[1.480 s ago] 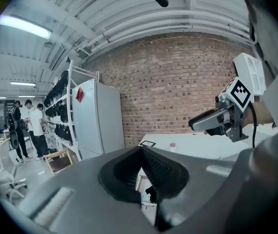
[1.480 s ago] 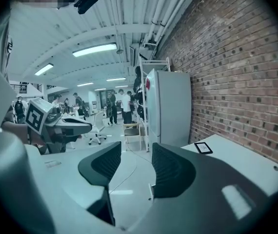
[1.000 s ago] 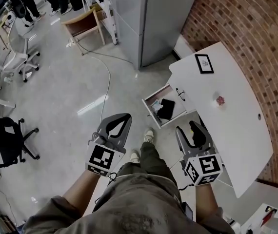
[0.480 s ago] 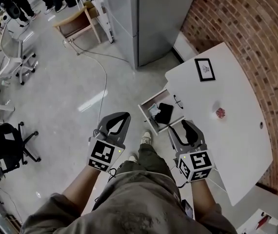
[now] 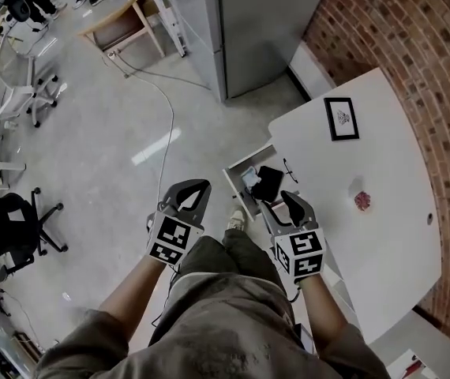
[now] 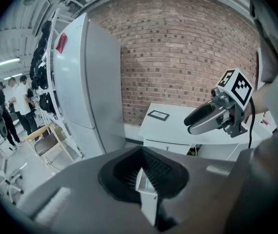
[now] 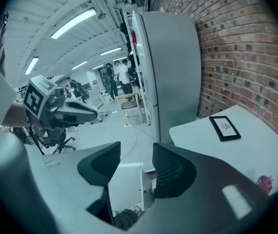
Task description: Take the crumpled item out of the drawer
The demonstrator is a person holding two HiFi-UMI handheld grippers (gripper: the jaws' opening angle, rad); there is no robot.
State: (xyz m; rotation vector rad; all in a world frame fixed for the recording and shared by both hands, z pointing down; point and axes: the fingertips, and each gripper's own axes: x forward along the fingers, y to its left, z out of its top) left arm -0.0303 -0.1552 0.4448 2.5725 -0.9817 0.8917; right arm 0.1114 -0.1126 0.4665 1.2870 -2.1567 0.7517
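Note:
The white drawer (image 5: 245,186) stands pulled out from the white table (image 5: 383,235). A pale crumpled item (image 5: 249,178) lies in it beside a black object (image 5: 268,184). My right gripper (image 5: 276,201) hovers just in front of the drawer, open, with nothing between its fingers (image 7: 173,169). My left gripper (image 5: 201,185) hangs over the floor to the drawer's left, tips together and empty. Through the left gripper view's jaws the drawer (image 6: 148,191) shows end-on, with the right gripper (image 6: 209,117) to the right.
A framed picture (image 5: 342,118) and a small pink thing (image 5: 361,201) lie on the table. A tall grey cabinet (image 5: 249,22) stands behind the drawer, against a brick wall (image 5: 414,46). A cable (image 5: 170,125) crosses the floor, with office chairs (image 5: 8,227) at the left.
My right gripper has moved left and forward, from over the table's edge to just in front of the drawer. The left gripper has barely moved.

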